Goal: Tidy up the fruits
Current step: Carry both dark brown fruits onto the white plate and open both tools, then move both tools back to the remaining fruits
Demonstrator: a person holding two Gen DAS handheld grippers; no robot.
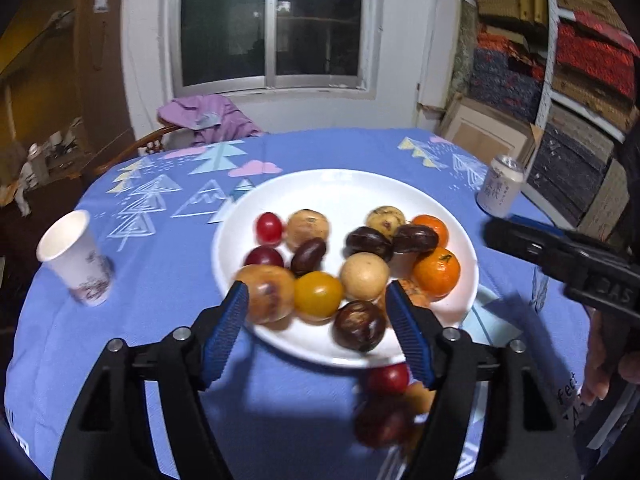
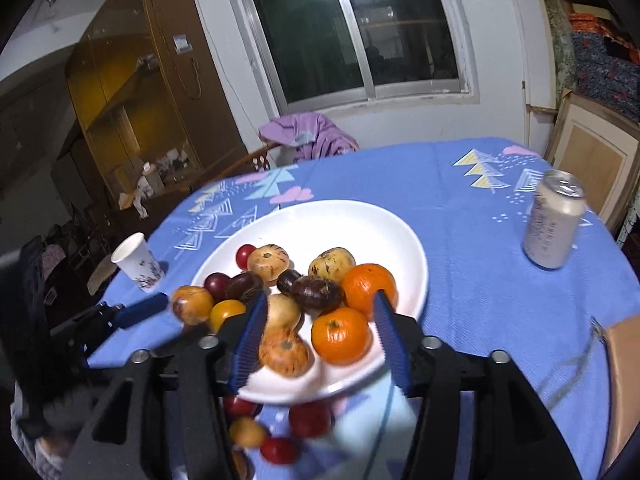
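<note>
The white plate [image 1: 280, 184] of fruits [image 1: 364, 276] is seen level, just ahead of both spread, empty grippers: left gripper [image 1: 316, 308], right gripper [image 2: 320, 312].

Glossy white plate [image 1: 348, 188], woven cloth tablecloth [image 1: 168, 280], metal can [image 1: 500, 190]

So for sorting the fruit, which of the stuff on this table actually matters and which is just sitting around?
Part of the job:
- white plate
- fruits on the plate
- loose fruits on the cloth in front of the plate

Just lying about:
- paper cup
- drink can
- purple garment on the chair
</note>
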